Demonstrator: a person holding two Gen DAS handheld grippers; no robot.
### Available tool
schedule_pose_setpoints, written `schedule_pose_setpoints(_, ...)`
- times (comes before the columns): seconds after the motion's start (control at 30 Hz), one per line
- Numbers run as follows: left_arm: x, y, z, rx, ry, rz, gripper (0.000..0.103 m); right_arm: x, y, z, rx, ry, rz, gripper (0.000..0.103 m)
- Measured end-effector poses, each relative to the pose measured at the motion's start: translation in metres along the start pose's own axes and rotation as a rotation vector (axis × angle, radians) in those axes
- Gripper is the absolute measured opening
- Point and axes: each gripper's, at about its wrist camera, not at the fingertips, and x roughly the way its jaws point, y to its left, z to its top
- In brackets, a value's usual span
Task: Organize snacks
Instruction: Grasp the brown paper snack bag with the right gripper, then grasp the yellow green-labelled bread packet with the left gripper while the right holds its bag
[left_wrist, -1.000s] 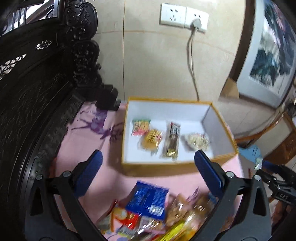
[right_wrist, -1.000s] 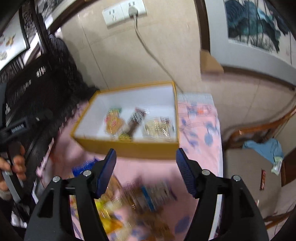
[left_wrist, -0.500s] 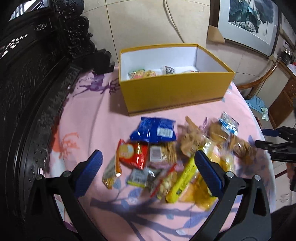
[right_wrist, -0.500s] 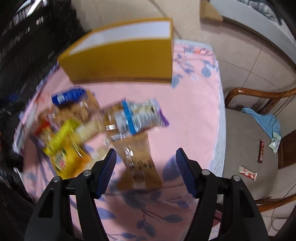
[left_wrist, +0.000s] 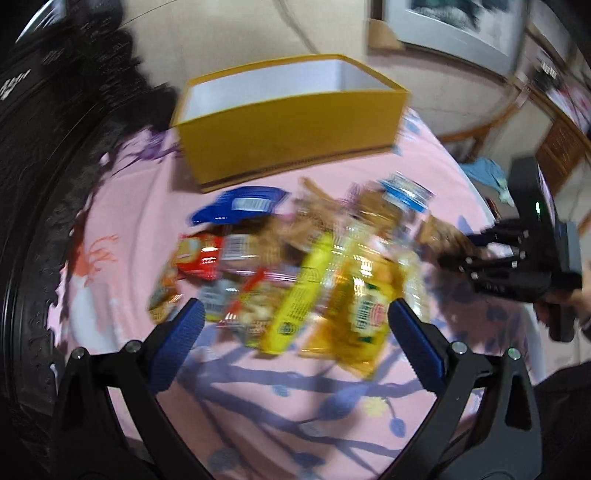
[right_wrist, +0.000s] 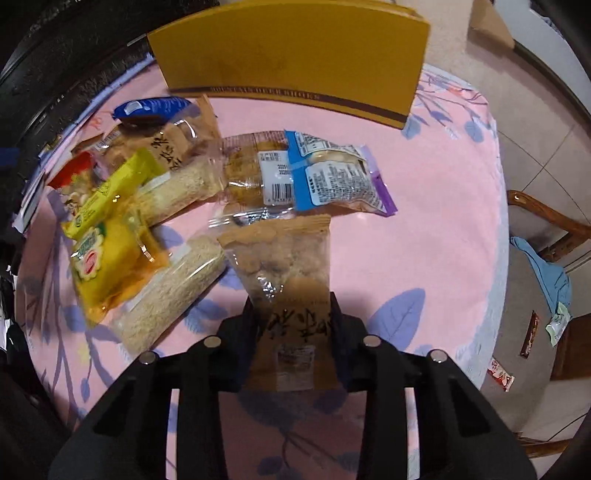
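Note:
A yellow box with white inside stands at the far side of the pink tablecloth; it shows in the right wrist view too. A pile of snack packets lies in front of it. My left gripper is open and empty just above the near edge of the pile. My right gripper is shut on a brown snack packet with clear window, at the pile's right end. A yellow packet, a blue packet and a blue-and-purple labelled packet lie nearby.
Dark carved wooden furniture borders the table on the left. A wooden chair with a blue cloth stands to the right, small wrappers on its seat. The pink tablecloth has bare room on the right.
Both grippers dropped from over the box toward the snack pile. My right gripper went from open to shut on the brown packet. My left gripper stayed open.

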Motion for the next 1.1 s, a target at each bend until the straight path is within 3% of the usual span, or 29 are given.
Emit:
schedule_pose_setpoints(0.2,0.03,-0.054,-0.011,0.153,-0.01,0.053,0.101,-0.009,-0.015,-0.022,0.11,0.004,0.102,0.037)
schedule_pose_setpoints(0.43,0.059,-0.061,-0.014,0.112,0.027,0.019,0.099,-0.021,-0.017,-0.03,0.157,-0.03,0.186,0.037)
schedule_pose_setpoints(0.53,0.068,-0.062,-0.014,0.126,0.042,0.014,0.089,-0.021,-0.016,-0.028,0.159,-0.04,0.208,0.037)
schedule_pose_setpoints(0.63,0.079,-0.059,-0.016,0.116,0.082,-0.002,0.067,-0.02,-0.016,-0.027,0.157,-0.04,0.223,0.037)
schedule_pose_setpoints(0.83,0.096,-0.065,-0.025,0.169,0.118,0.027,0.066,-0.014,-0.019,-0.025,0.149,-0.032,0.249,0.037)
schedule_pose_setpoints(1.03,0.078,-0.057,-0.022,0.11,0.116,0.001,0.044,-0.019,-0.021,-0.021,0.147,-0.045,0.244,0.036)
schedule_pose_setpoints(1.1,0.062,-0.051,-0.02,0.096,0.094,-0.01,0.043,-0.026,-0.023,-0.019,0.164,-0.063,0.246,0.036)
